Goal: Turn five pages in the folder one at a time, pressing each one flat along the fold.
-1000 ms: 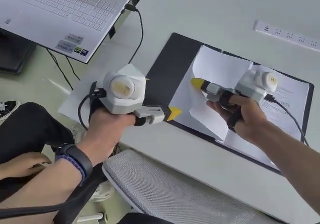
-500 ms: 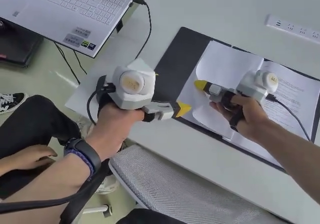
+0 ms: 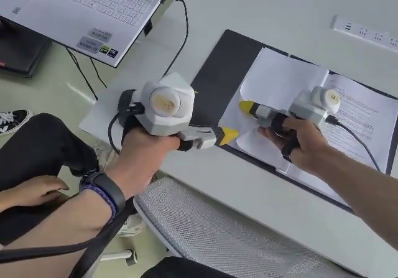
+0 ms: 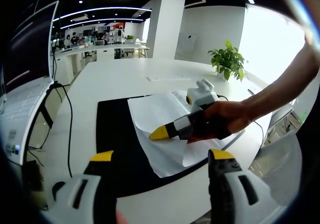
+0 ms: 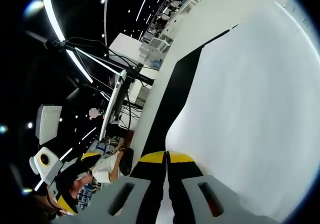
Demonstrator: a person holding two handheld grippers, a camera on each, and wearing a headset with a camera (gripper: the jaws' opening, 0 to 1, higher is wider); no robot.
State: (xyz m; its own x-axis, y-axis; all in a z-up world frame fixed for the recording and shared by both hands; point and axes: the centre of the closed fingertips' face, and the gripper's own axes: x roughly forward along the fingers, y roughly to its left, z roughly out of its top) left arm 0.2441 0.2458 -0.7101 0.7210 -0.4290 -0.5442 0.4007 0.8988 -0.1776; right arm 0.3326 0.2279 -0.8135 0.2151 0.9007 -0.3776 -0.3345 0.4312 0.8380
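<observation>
- Head view: no writing can be read. The printed lines on the right-hand sheet (image 3: pixel 367 113) are too small, and the stickers on the laptop (image 3: pixel 87 4) are blurred patches of colour.
- Head view: the black folder (image 3: pixel 217 73) lies open on the white counter (image 3: pixel 280 4). Its left cover is bare, and a blank white page (image 3: pixel 280 82) spreads toward that cover with its near edge slightly curled.
- Head view: the right gripper (image 3: pixel 247 107) rests its yellow tips on that page near the left edge. The left gripper (image 3: pixel 225 135) hangs just beside the folder's near edge, off the paper.
- Head view: a power strip (image 3: pixel 364 32) lies well beyond the folder. A black cable (image 3: pixel 183 35) runs from the laptop past the cover's left side. A grey mesh chair (image 3: pixel 211 228) sits below the counter's edge.
- Left gripper view: the jaws are released and wide apart, with nothing between them. Through the gap are the folder (image 4: pixel 115 129) and the page (image 4: pixel 160 114), with the right gripper (image 4: pixel 160 132) tip-down on the paper. A potted plant (image 4: pixel 228 61) stands far back.
- Right gripper view: the jaws are clenched with the yellow tips touching, and I see nothing caught between them. They sit where the page (image 5: pixel 250 98) meets the black cover (image 5: pixel 175 93). The laptop (image 5: pixel 117 101) stands edge-on beyond.
</observation>
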